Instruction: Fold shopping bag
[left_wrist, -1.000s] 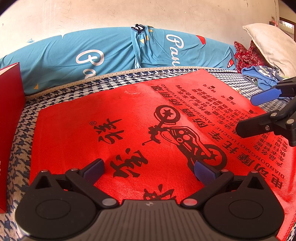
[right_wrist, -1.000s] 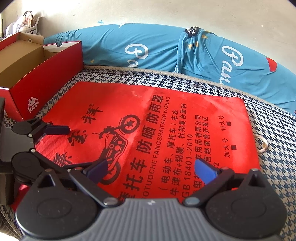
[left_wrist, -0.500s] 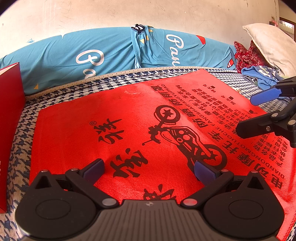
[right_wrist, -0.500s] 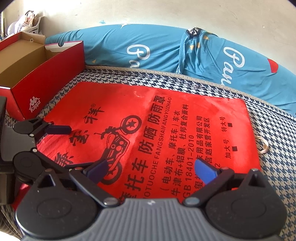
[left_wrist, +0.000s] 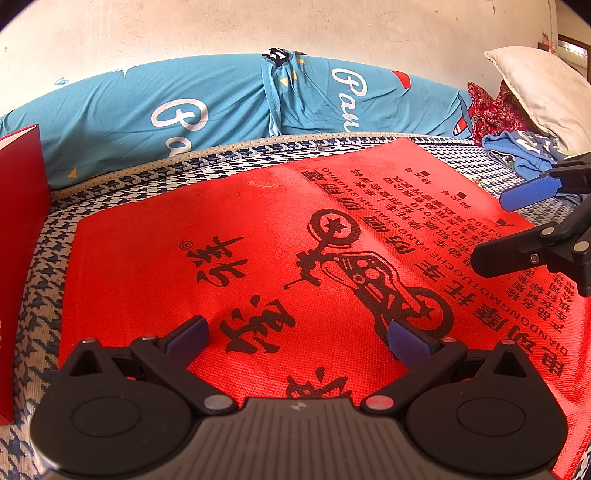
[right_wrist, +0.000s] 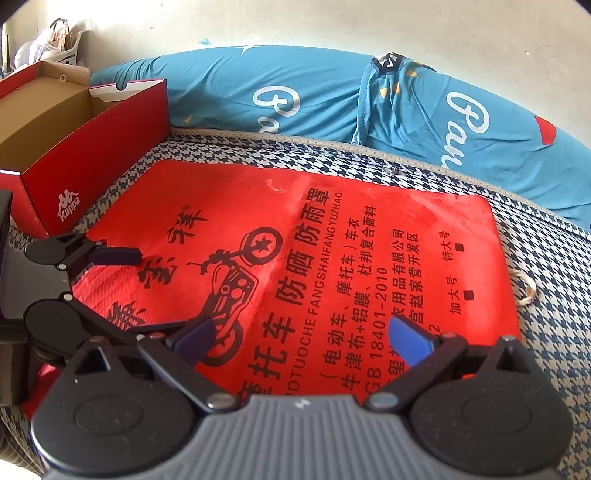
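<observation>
Lying flat and unfolded, the red shopping bag (right_wrist: 332, 258) awaits its first crease; left gripper (left_wrist: 297, 338) at six o'clock and right gripper (right_wrist: 301, 338) both gape wide, empty.

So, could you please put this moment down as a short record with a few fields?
bag: red shopping bag, flat and unfolded, motorcycle print facing up
surface: houndstooth bed cover
left gripper: open, over the bag's near edge, holding nothing
right gripper: open, over the bag's near edge, holding nothing
beside bag: open red shoebox
behind bag: blue bolster
fold: not started
</observation>
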